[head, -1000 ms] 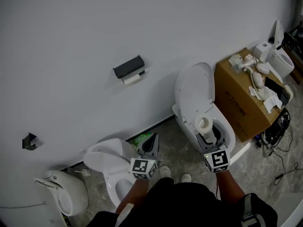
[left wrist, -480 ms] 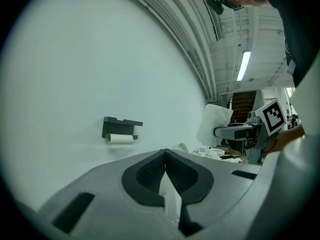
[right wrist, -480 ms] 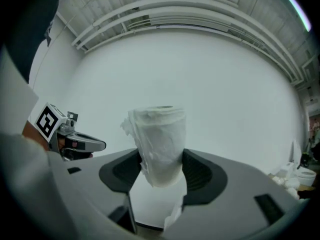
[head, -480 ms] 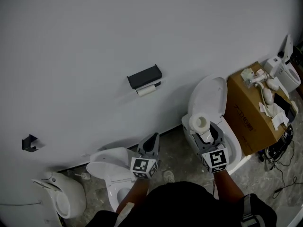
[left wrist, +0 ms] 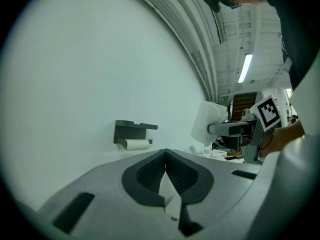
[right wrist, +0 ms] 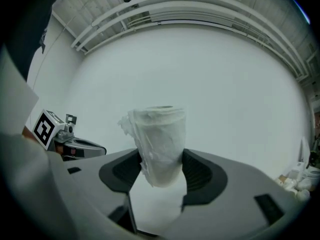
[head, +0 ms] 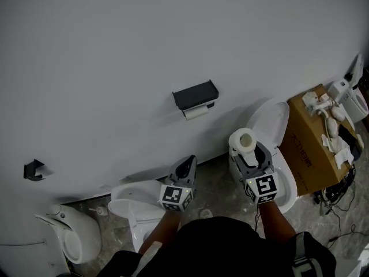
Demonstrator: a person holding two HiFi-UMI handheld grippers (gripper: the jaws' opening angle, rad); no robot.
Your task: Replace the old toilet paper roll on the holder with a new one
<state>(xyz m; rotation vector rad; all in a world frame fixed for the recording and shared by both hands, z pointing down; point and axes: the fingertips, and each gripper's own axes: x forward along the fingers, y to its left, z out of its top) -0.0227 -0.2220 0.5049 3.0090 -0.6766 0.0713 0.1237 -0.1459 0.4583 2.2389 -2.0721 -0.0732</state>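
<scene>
Upright, new roll (right wrist: 160, 139) sits clamped between right gripper (right wrist: 161, 170) fingers (right wrist: 201, 173).

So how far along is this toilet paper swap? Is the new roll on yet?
Not yet. Done: the new roll is picked up. In hand: the right gripper clamps it upright, short of the wall. Left: the old roll still sits on the holder; the left gripper, shut and empty, is nowhere near it. It must come off, then the new one goes on.

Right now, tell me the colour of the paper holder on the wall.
Dark grey; the holder shows best in the head view.
</scene>
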